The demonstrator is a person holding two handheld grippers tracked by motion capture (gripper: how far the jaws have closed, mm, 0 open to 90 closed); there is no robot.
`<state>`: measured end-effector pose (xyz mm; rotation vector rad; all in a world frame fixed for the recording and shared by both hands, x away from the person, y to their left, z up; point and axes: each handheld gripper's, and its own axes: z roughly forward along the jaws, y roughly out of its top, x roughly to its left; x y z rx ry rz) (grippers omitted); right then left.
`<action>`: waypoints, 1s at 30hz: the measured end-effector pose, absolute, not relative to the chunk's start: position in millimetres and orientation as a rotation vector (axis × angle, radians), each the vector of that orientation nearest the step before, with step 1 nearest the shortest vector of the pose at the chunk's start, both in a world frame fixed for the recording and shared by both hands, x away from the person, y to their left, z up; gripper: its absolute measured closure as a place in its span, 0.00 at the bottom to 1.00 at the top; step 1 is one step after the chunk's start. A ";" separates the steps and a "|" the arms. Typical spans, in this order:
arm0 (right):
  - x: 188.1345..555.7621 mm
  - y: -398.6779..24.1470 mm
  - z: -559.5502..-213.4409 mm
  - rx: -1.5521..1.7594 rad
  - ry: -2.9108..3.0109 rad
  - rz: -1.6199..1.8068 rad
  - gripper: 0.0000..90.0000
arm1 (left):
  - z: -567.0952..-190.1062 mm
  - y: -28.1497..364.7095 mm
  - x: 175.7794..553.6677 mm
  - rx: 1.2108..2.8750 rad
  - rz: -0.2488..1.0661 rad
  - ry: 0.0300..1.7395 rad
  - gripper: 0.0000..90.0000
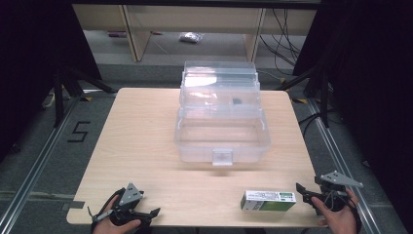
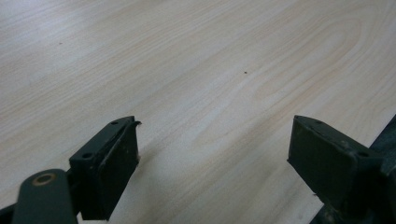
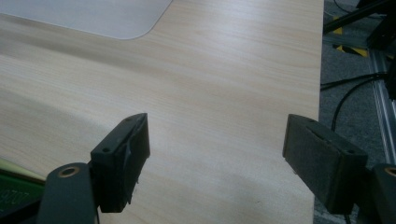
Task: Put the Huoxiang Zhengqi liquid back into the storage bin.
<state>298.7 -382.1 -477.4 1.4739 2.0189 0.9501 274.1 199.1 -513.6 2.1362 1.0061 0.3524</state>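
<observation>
Near the front edge of the table [image 1: 146, 146], a small white-and-green carton [image 1: 268, 200] lies flat on its long side, just to the left of the right gripper [image 1: 306, 191] and not touching it. A clear plastic storage box [image 1: 221, 141] stands at the middle of the table with its lid raised and its tiered trays folded back; its lower compartment appears empty, and one small dark item sits in an upper tray.

Progress, as judged from this layout: nothing has been placed yet. The carton is not grasped, and the likely work of picking it up and setting it into the open box is all still to be done.

Right gripper: jaws spread wide, holding nothing. In the right gripper view the jaws frame bare wood, with a green corner of the carton [image 3: 11, 191] at the lower left, outside the jaws. The gripper must swing towards the carton before closing.

Left gripper [image 1: 146, 214]: jaws also spread wide, holding nothing. It sits at the front left corner of the table, well apart from the carton and the box. In the left gripper view its jaws frame bare table surface [image 2: 210, 93].
</observation>
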 end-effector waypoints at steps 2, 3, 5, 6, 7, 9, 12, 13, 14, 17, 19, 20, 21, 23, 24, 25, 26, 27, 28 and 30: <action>297.9 -379.6 -475.3 1.495 2.021 0.953 0.27 | -512.6 200.2 274.0 2.161 0.346 0.985 0.17; 298.8 -381.1 -473.8 1.455 2.033 0.938 0.27 | -513.9 198.6 273.8 2.135 0.344 1.002 0.17; 298.8 -378.6 -472.0 1.460 2.035 0.943 0.27 | -513.9 198.7 274.3 2.138 0.352 1.007 0.17; 300.5 -379.8 -470.8 1.434 2.065 0.942 0.27 | -514.0 198.6 274.3 2.139 0.351 1.005 0.17; 301.3 -380.0 -468.1 1.409 2.056 0.926 0.27 | -514.2 198.6 274.4 2.142 0.349 1.005 0.17; 302.5 -380.2 -464.1 1.389 2.077 0.921 0.27 | -514.2 198.8 274.5 2.138 0.351 1.007 0.17; 301.4 -375.4 -458.5 1.421 2.059 0.936 0.27 | -513.8 198.6 274.4 2.137 0.353 1.005 0.17; 301.6 -373.9 -456.1 1.420 2.073 0.936 0.27 | -514.0 198.7 274.4 2.140 0.351 1.003 0.17; 301.3 -372.7 -453.3 1.413 2.081 0.930 0.27 | -514.2 198.7 274.5 2.141 0.350 1.004 0.17; 303.5 -369.4 -447.1 1.321 2.109 0.908 0.27 | -513.6 198.1 274.4 2.140 0.352 1.008 0.17; 303.3 -365.0 -443.1 1.316 2.124 0.922 0.27 | -514.0 198.3 274.4 2.143 0.349 1.007 0.17; 303.7 -363.5 -440.1 1.295 2.128 0.927 0.27 | -514.4 198.1 274.4 2.136 0.348 1.014 0.17; 305.2 -362.8 -436.3 1.257 2.139 0.922 0.28 | -513.1 200.5 274.8 2.169 0.345 0.988 0.17; 305.9 -358.1 -428.9 1.264 2.148 0.918 0.28 | -512.8 199.9 275.0 2.168 0.340 0.994 0.17; 306.6 -356.3 -424.7 1.244 2.157 0.922 0.28 | -514.0 198.7 274.9 2.148 0.340 1.001 0.17; 307.6 -354.6 -421.2 1.213 2.167 0.925 0.28 | -514.1 198.7 274.7 2.147 0.340 1.004 0.17; 305.2 -348.3 -412.5 1.234 2.198 0.948 0.28 | -514.0 198.7 274.6 2.139 0.354 1.007 0.17; 305.2 -348.3 -412.5 1.234 2.198 0.948 0.28 | -514.0 198.7 274.6 2.139 0.354 1.007 0.17; 304.4 -346.1 -407.9 1.216 2.211 0.949 0.28 | -513.9 198.6 274.4 2.136 0.354 1.009 0.17; 302.2 -341.2 -401.2 1.171 2.254 0.949 0.27 | -514.1 198.9 274.4 2.140 0.352 1.006 0.17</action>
